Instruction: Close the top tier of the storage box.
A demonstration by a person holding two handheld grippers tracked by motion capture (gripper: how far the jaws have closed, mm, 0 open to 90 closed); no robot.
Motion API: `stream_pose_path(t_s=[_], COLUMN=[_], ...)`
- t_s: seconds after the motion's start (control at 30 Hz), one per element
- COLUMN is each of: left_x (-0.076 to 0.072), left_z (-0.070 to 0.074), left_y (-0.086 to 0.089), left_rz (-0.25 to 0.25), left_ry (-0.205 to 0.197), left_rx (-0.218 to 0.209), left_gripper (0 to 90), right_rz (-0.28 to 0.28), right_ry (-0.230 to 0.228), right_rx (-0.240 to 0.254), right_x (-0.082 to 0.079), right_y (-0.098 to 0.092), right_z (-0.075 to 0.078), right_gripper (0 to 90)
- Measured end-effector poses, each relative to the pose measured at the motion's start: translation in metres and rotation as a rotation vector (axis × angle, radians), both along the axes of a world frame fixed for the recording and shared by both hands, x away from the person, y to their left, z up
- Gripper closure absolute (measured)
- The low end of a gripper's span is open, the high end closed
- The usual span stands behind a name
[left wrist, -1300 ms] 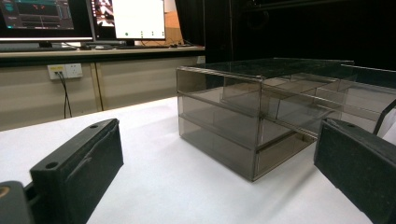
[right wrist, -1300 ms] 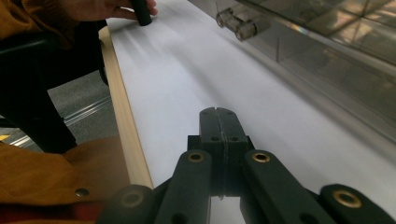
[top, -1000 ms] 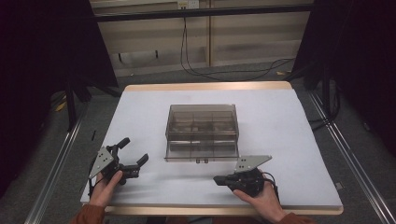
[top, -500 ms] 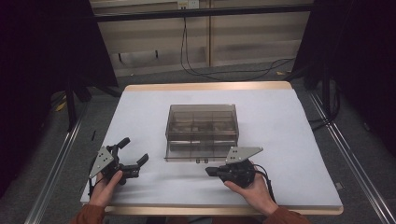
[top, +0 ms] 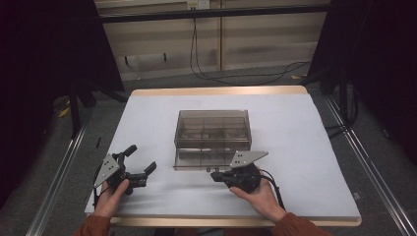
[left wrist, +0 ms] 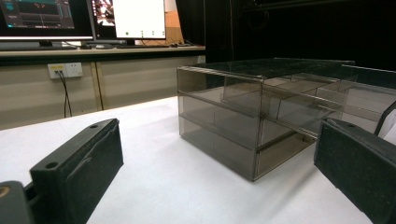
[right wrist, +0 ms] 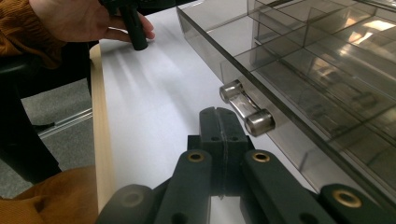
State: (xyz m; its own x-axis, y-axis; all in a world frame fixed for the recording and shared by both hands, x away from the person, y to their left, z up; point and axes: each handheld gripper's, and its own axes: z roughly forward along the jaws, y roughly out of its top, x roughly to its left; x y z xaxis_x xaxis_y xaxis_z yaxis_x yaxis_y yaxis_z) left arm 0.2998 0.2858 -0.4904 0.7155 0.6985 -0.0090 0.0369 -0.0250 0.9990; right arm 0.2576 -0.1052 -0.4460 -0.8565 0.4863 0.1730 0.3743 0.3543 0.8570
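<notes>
High view: I see a white table (top: pixel 305 147) with a smoked, clear plastic drawer cabinet (top: pixel 212 129) standing near its middle. The lowest drawer (top: pixel 206 161) is pulled partway out toward my side. My left gripper (top: pixel 139 163) rests on the table well to the left of the cabinet, held in the left hand (top: pixel 112 194), its jaws spread wide with nothing between them. My right gripper (top: pixel 215 175) sits just in front of the open drawer, held in the right hand (top: pixel 258 194), its jaws pressed together and pointing left along the drawer's front. A grey three-cornered plate (top: pixel 247 157) tops it.

Left gripper view: I look between two black padded jaws set far apart, one at the lower left and one at the right edge; they hold nothing. The drawer cabinet (left wrist: pixel 261 112) stands ahead on the table (left wrist: pixel 163 177), apart from both jaws, with divided compartments visible through its walls. Behind it are monitors (left wrist: pixel 84 18) on a bench and a wall socket (left wrist: pixel 65 70).

Right gripper view: my right gripper (right wrist: pixel 218 119) has its jaws fully closed against each other and grips nothing. The tip lies just beside the drawer's metal bar handle (right wrist: pixel 246 109), to its left; I cannot tell whether they touch. The pulled-out drawer (right wrist: pixel 327 93) shows empty divided compartments. At the upper left the left hand (right wrist: pixel 84 18) holds the other gripper near the table's wooden edge (right wrist: pixel 100 130).
</notes>
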Motion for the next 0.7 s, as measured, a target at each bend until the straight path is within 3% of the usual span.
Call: stream_pose_path(t_s=[0.7], left_x=[0.0003], left_z=[0.0001], left_y=[0.0003], left_rz=[0.001], left_ry=[-0.002], left_rx=[0.006], left_gripper=[1.2], right_rz=[-0.005], right_ry=[-0.006], right_rx=[-0.007], right_x=[0.0019], right_y=[0.0041], right_z=[-0.0026], right_gripper=[90.0])
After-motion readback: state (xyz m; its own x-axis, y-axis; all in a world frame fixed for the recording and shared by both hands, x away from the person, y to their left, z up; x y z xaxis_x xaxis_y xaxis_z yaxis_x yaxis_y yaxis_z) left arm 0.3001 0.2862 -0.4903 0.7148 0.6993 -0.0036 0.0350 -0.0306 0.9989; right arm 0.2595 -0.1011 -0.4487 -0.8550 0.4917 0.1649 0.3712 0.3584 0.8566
